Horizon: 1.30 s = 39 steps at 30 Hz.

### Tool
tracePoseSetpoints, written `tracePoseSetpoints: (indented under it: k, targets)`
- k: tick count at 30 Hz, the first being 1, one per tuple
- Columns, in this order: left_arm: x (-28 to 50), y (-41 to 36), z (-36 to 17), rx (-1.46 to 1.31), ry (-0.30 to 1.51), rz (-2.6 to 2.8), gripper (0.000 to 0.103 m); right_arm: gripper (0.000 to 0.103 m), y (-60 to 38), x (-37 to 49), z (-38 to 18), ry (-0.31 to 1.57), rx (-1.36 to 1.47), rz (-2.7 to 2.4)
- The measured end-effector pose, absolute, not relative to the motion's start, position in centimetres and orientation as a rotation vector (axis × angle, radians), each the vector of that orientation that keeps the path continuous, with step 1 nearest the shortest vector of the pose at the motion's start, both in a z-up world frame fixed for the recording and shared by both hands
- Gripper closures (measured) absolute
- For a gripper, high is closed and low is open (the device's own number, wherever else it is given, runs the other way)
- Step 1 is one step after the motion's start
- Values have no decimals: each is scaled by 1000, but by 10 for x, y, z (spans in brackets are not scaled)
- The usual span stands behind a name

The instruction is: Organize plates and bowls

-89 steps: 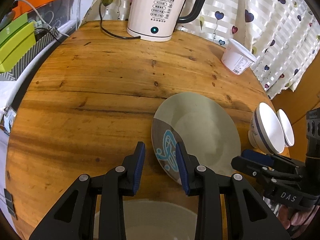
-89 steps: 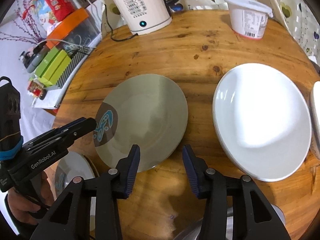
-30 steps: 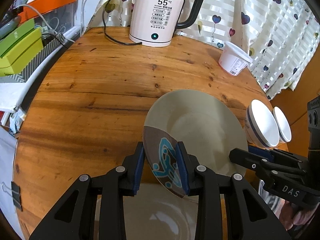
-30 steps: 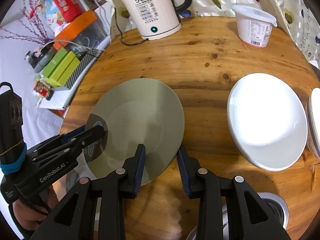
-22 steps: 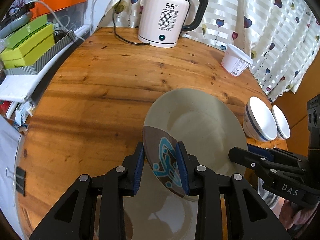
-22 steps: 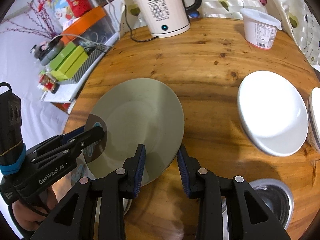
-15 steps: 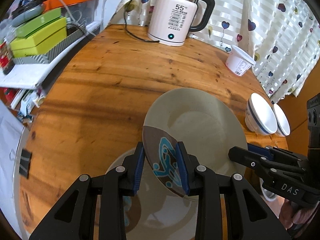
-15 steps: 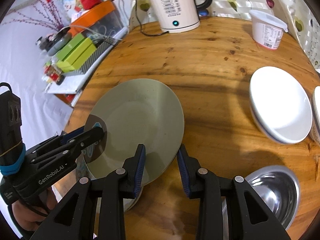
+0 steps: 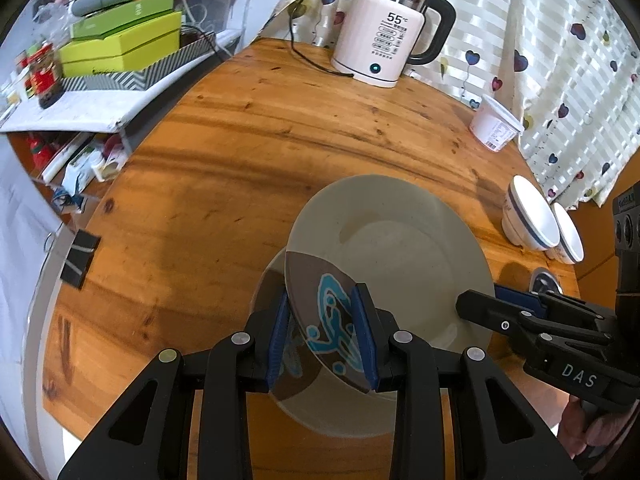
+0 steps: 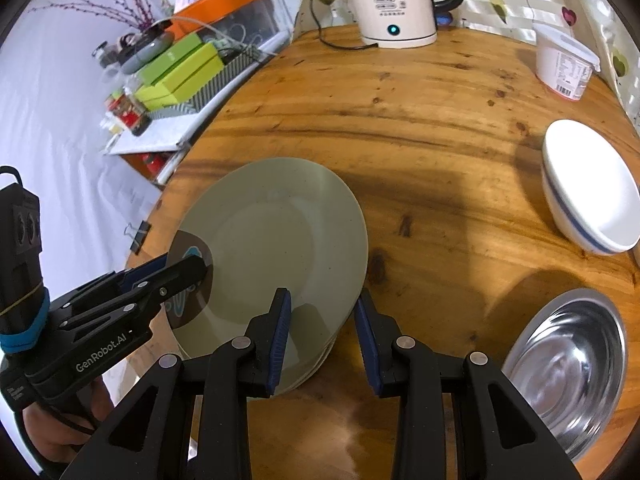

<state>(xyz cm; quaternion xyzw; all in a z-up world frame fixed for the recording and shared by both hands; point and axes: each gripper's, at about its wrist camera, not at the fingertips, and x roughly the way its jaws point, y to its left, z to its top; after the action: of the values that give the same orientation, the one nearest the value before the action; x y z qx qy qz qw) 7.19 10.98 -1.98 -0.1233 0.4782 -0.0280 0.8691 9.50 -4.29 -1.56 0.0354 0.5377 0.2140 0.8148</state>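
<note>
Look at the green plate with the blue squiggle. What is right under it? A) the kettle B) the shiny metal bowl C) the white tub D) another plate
D: in the left wrist view the green plate, held at its rim by both hand-held grippers, hangs over another plate that lies on the table.

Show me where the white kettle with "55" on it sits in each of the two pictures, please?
Left wrist view: the kettle stands at the top, right of centre, on the table's far edge before the curtain.
Right wrist view: the kettle is at the top centre, its upper part cut off.
Shared landmark: the white tub, to the kettle's right in both.
</note>
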Motion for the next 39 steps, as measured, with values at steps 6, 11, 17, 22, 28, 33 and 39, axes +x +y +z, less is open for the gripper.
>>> tracePoseSetpoints:
  k: [6, 11, 17, 22, 28, 33, 39]
  targets:
    - [63, 113, -23, -259, 1003, -42, 70, 71, -37, 89, -20, 1158, 68, 469]
    - [55, 117, -27, -276, 1006, -27, 70, 71, -34, 86, -24, 1167, 57, 481]
    - [50, 117, -31, -276, 1006, -9, 70, 71, -30, 85, -28, 1178, 45, 492]
    - [47, 117, -31, -277, 1004, -1, 70, 71, -28, 83, -28, 1172, 27, 497]
    - [43, 115, -31, -269, 998, 12, 70, 71, -25, 81, -29, 1166, 6, 498]
    - [41, 113, -31, -259, 993, 18, 70, 69, -24, 80, -29, 1163, -7, 497]
    - [39, 110, -31, -244, 988, 29, 70, 69, -22, 79, -29, 1155, -24, 494]
